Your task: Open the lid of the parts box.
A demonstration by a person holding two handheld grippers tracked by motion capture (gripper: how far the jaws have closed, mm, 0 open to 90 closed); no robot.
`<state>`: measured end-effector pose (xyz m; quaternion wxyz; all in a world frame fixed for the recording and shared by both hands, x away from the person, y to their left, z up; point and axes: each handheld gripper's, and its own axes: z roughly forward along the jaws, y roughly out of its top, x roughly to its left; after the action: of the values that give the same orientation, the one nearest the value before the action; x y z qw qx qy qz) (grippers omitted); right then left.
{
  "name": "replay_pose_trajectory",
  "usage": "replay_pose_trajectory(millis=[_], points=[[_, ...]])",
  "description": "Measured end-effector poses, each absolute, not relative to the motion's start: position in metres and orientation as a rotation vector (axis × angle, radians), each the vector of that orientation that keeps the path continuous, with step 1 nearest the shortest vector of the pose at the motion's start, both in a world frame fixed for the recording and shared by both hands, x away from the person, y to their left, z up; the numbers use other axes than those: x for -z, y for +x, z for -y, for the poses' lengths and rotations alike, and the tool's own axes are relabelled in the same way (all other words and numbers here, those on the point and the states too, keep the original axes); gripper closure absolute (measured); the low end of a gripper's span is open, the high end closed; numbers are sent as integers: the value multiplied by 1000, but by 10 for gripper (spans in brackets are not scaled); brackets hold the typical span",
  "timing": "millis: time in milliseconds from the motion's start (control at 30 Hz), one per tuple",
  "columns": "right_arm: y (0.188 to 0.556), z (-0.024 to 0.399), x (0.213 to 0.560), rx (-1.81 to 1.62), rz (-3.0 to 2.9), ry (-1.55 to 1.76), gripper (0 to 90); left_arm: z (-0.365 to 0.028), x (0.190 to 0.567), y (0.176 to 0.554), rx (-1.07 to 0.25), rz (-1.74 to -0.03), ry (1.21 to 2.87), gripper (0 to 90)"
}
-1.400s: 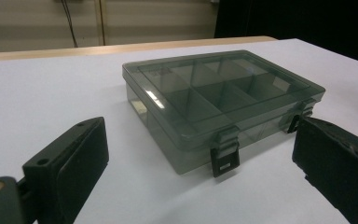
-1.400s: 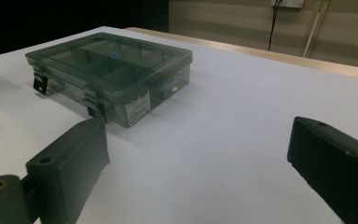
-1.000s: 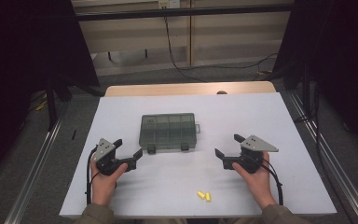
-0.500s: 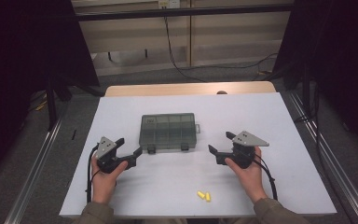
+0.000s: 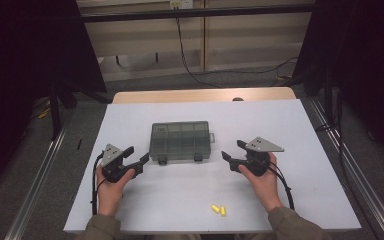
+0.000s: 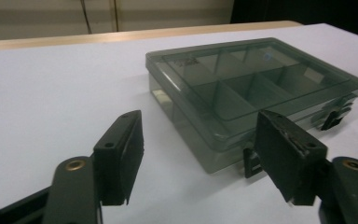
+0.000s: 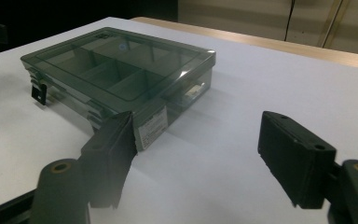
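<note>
The compartment box [image 5: 180,141] is sitting mid-table, lid closed. The left gripper [image 5: 136,161] and right gripper [image 5: 230,157] are flanking it, jaws spread, closing in, pinching nothing. The high view is showing yellow pieces [image 5: 218,209] near the table's [image 5: 290,130] front edge.

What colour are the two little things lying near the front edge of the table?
Yellow. The two little pieces show best in the high view, on the white table.

Count on the bench [image 5: 300,130]: one box [image 5: 180,140], smoked clear plastic, lid down, with two black latches on its near edge. Two yellow plugs [image 5: 218,209], lying side by side. Two grippers, left [image 5: 136,161] and right [image 5: 231,156], one per hand, two jaws each.
</note>
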<state>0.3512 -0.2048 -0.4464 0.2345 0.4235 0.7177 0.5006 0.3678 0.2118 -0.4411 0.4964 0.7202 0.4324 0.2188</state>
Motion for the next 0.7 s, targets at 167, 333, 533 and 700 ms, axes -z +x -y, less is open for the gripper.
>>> replay_pose_trajectory(millis=[167, 333, 533, 700], points=[[355, 199, 446, -1382, -1990, 1157, 369, -214, 441, 371, -525, -1061, 1743, 456], [358, 198, 448, -1378, -1997, 1175, 418, -214, 442, 373, -522, -1062, 1763, 518], [361, 195, 447, -1358, -2024, 1178, 487, -212, 442, 376, -516, -1067, 1786, 573], [365, 190, 444, -1364, -2042, 1180, 566, -211, 442, 377, -509, -1074, 1804, 620]])
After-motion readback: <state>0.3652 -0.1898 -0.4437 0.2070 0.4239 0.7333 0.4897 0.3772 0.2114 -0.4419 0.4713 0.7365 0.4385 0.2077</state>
